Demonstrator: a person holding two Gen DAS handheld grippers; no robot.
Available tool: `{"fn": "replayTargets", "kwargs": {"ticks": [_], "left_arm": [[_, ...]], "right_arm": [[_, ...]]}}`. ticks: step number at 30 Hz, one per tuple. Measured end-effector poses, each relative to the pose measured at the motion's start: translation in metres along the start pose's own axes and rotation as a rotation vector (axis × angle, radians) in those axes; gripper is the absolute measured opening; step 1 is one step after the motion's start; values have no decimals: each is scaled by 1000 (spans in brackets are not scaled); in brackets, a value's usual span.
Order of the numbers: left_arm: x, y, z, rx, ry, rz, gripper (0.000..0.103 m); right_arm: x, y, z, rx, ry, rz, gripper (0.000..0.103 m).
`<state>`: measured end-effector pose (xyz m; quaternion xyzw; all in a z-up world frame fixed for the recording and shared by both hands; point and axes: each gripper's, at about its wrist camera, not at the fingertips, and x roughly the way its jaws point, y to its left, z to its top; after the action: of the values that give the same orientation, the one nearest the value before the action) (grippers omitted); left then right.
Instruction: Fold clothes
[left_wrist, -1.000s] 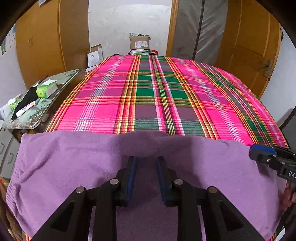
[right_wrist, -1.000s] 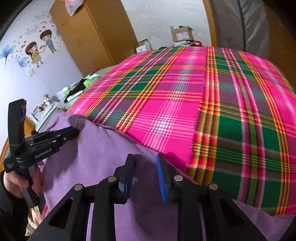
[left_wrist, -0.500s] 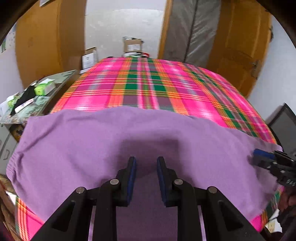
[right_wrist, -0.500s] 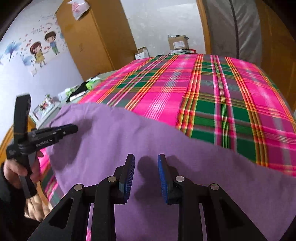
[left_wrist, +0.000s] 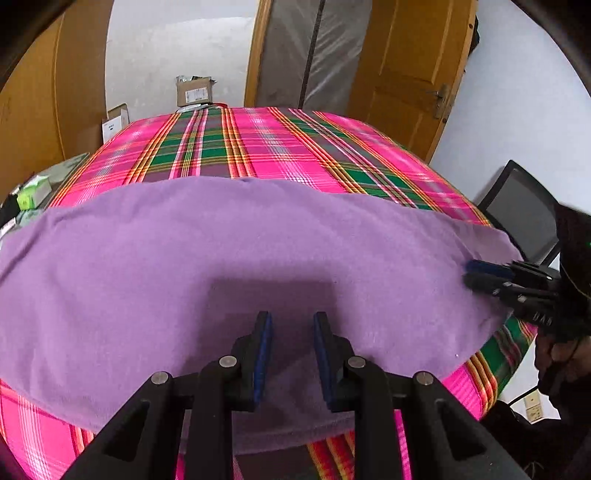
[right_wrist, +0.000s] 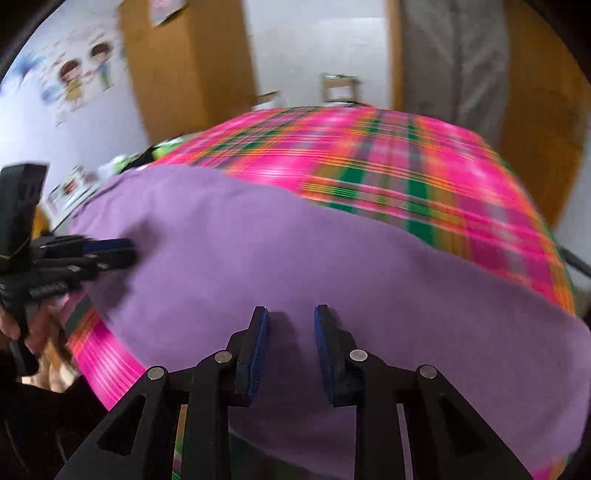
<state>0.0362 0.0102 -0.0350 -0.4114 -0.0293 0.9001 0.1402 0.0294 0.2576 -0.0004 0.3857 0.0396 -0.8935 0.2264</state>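
Left wrist view has the purple cloth (left_wrist: 258, 240) spread wide across the near half of the pink plaid cover (left_wrist: 258, 147), its near edge hanging over the front. The left tongs (left_wrist: 291, 332) grip a bunched fold of that cloth between their blue pads. At the right edge, the right tongs (left_wrist: 471, 271) pinch the cloth's corner, their jaws closing on the fabric. Only this view shows a dark monitor (left_wrist: 524, 210) beside the cover, a wooden door (left_wrist: 406, 74) and cardboard boxes (left_wrist: 194, 90) behind. Right wrist view is blurred, yet it alone shows cartoon wall stickers (right_wrist: 85, 77) and the person's left hand (right_wrist: 9, 326) holding the left tongs at the cloth's opposite edge.
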Motion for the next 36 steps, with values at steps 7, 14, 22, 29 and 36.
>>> {"fn": "replayTargets", "kwargs": {"ticks": [7,14,22,29,36], "left_arm": [[-6,-13,2,14,3,-6,23],[7,-44,10,82,15,-68,23],[5,-40,0,71,5,-76,23],[6,-41,0,77,8,-68,23],[5,-42,1,77,16,-57,23]], "right_arm": [[-37,-62,-29,176,-31,-210,26],[-25,-44,-10,154,-98,-127,27],[-31,-141,-19,416,-125,-147,6],[-47,-144,-18,440,-121,-236,16],[-19,-136,10,334,-17,-204,16]]}}
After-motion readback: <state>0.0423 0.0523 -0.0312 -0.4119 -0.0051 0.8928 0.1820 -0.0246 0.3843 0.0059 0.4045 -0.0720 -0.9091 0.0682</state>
